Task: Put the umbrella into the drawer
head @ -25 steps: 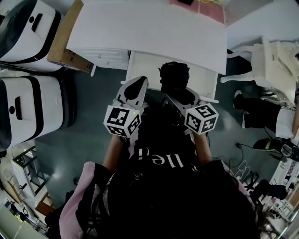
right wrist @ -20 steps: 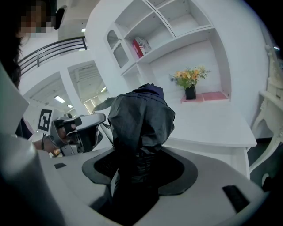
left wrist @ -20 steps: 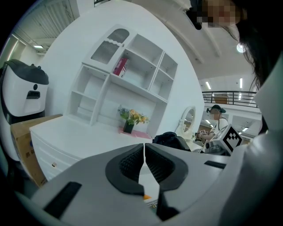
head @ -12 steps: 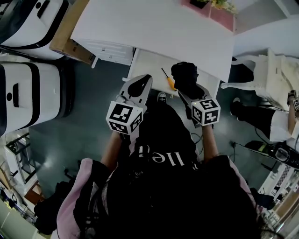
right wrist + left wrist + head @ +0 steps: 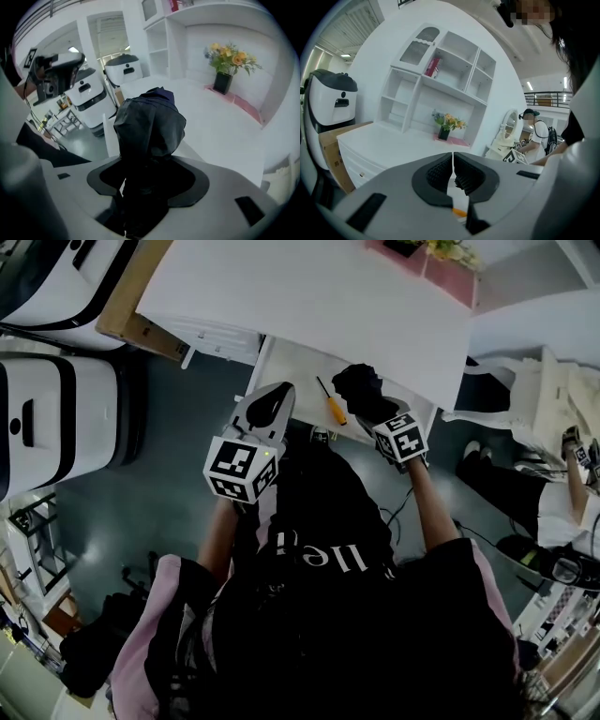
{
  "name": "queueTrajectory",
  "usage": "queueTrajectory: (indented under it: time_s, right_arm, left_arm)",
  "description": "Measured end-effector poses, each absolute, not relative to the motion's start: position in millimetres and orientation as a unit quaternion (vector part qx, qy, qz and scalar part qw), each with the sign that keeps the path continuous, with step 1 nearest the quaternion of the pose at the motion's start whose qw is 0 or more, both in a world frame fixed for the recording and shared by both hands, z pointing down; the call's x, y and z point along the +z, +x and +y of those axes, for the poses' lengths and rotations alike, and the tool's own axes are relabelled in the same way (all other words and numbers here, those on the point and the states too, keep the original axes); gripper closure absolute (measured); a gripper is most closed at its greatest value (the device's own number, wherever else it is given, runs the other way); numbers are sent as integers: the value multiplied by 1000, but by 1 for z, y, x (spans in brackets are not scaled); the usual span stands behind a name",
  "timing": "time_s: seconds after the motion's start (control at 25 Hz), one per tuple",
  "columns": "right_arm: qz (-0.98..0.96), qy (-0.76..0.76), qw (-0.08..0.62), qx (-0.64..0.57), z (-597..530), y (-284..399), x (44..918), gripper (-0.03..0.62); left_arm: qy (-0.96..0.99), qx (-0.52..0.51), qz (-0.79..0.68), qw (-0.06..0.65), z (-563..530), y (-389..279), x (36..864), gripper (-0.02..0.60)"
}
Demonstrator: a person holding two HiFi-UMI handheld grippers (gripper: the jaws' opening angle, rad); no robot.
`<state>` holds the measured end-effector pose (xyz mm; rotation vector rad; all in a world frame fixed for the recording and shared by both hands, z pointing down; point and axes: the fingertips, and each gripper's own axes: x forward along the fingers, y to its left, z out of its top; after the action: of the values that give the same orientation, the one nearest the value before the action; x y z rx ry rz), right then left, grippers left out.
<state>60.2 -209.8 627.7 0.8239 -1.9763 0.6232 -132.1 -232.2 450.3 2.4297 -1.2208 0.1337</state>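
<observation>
A folded black umbrella (image 5: pixel 359 388) hangs over the open white drawer (image 5: pixel 298 367) under the desk top, with my right gripper (image 5: pixel 372 415) shut on it. In the right gripper view the umbrella (image 5: pixel 149 124) stands upright out of the jaws and hides the right gripper (image 5: pixel 146 190) tips. My left gripper (image 5: pixel 270 397) is at the drawer's near left corner, its jaws pressed together and holding nothing. The left gripper (image 5: pixel 453 169) also looks shut in its own view. An orange-handled screwdriver (image 5: pixel 331 404) lies inside the drawer, left of the umbrella.
The white desk top (image 5: pixel 309 296) runs across the far side, with a potted flower (image 5: pixel 448 124) and a shelf unit behind. Two white machines (image 5: pixel 56 418) and a cardboard box (image 5: pixel 120 315) stand at left. A white chair (image 5: pixel 525 381) and another person (image 5: pixel 538 136) are at right.
My right gripper has carried the umbrella forward, further over the drawer. The screwdriver in the drawer has come into sight. The left gripper has barely moved.
</observation>
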Motion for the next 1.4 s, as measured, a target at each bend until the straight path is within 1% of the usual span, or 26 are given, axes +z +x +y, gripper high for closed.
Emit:
queueTrajectory:
  time_s: [0.4,0.52,0.72,1.04,1.4]
  right_arm:
    - [-787,248,529,199,-221,70,688,316]
    - [-782,234,544,197,-222,72,706,316]
    - [-783,239,534,213,-221,70,734,316]
    - [-768,267,531,238,-235,91,769,318]
    - [-779,282,497,259,-245,86,776,316]
  left_arm:
    - [873,67,-441,197,-255,-97,447,558]
    - [873,70,-440,198,-259,-91,444,558]
    - [876,91,-430,198,-265,-77,457,558]
    - [877,116,-416,212,-278,-54,478,558]
    - [873,122,-418,218,-283,-52,484,558]
